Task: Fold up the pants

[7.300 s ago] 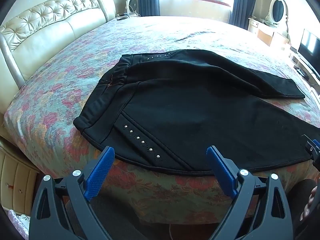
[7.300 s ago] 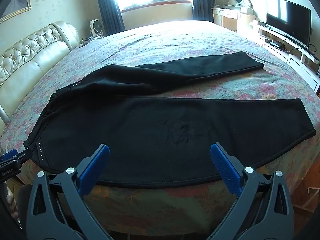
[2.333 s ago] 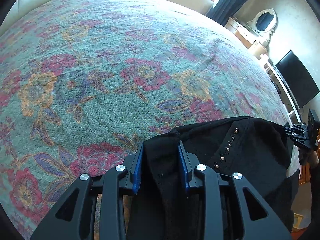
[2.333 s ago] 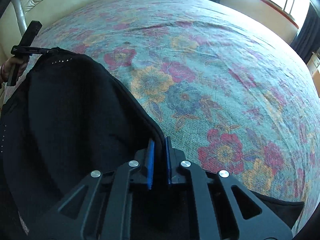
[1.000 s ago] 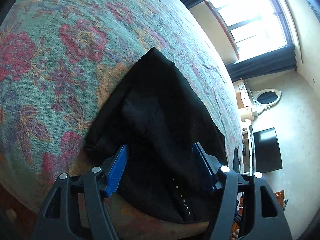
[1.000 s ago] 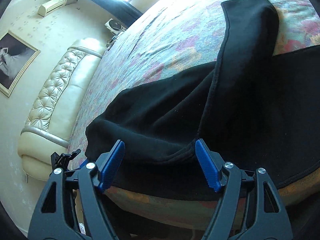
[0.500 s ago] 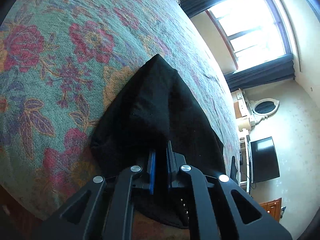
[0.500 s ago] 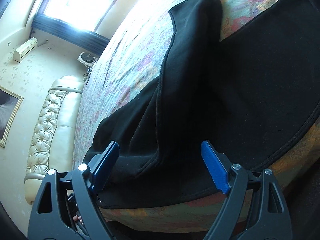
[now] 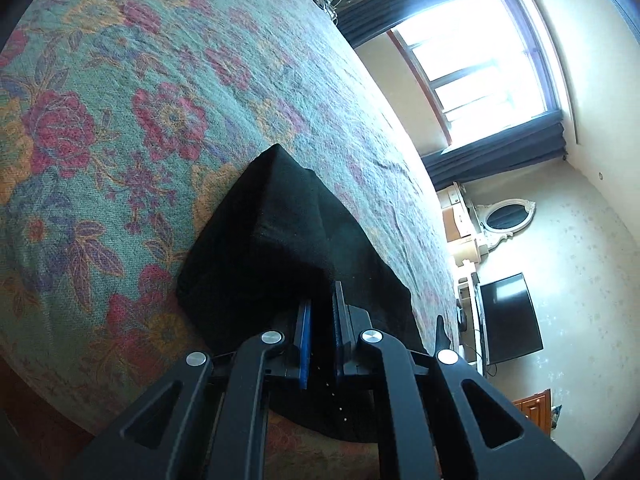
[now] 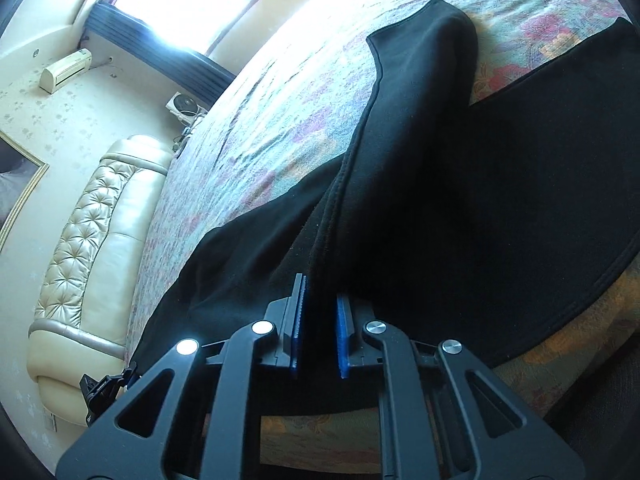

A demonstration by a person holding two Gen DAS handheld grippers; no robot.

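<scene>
Left gripper point(image 9: 320, 336): its two blue pads are drawn close together with black cloth pinched between them, so it is clamped on the fabric at the near edge of the bed.
Right gripper point(image 10: 320, 328): blue pads likewise close, a fold of black cloth caught between them; it too is gripping the garment near the bed's front edge.
Pants point(image 10: 460, 208): black, lying on the bed directly ahead of both grippers. In the left wrist view the pants point(image 9: 280, 236) rise from the pads as a raised, tent-like fold ending in a blunt corner further up the bed; tiny pale studs show on the cloth just under the pads.
Pant leg point(image 10: 424, 72): in the right wrist view one leg runs away from the pads up the bed, its hemmed end lying flat on the cover; a broader black panel spreads to the right, its stitched edge curving along the bed's front rim.
Bedspread point(image 9: 120, 92): teal with red and orange flowers, under the whole garment.
Headboard point(image 10: 92, 240): cream, tufted, left in the right wrist view.
Window point(image 9: 488, 48): bright, with dark curtains.
Television point(image 9: 510, 318): dark screen at the far right, below an oval mirror point(image 9: 506, 220).
</scene>
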